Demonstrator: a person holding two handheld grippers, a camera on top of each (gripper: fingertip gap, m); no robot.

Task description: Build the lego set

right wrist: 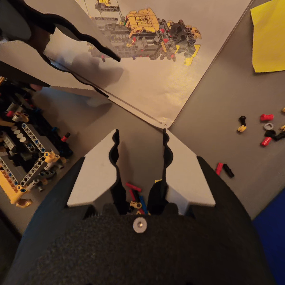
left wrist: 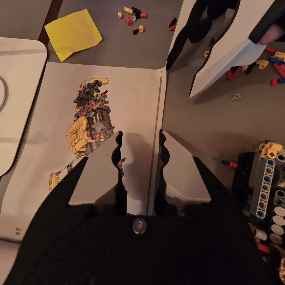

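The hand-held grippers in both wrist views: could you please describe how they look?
Both match. The left hand-held gripper and right hand-held gripper each have two pale grey wedge-shaped fingers with wavy black inner pads, on a textured black body with a round silver screw.

A hobby desk; grey tabletop (left wrist: 200,117), instruction booklet (left wrist: 135,98), loose Lego pieces (left wrist: 134,17).

I hold my left gripper (left wrist: 140,132) and my right gripper (right wrist: 140,131) up in the air, both pointing down, fingers wide apart, holding nothing.
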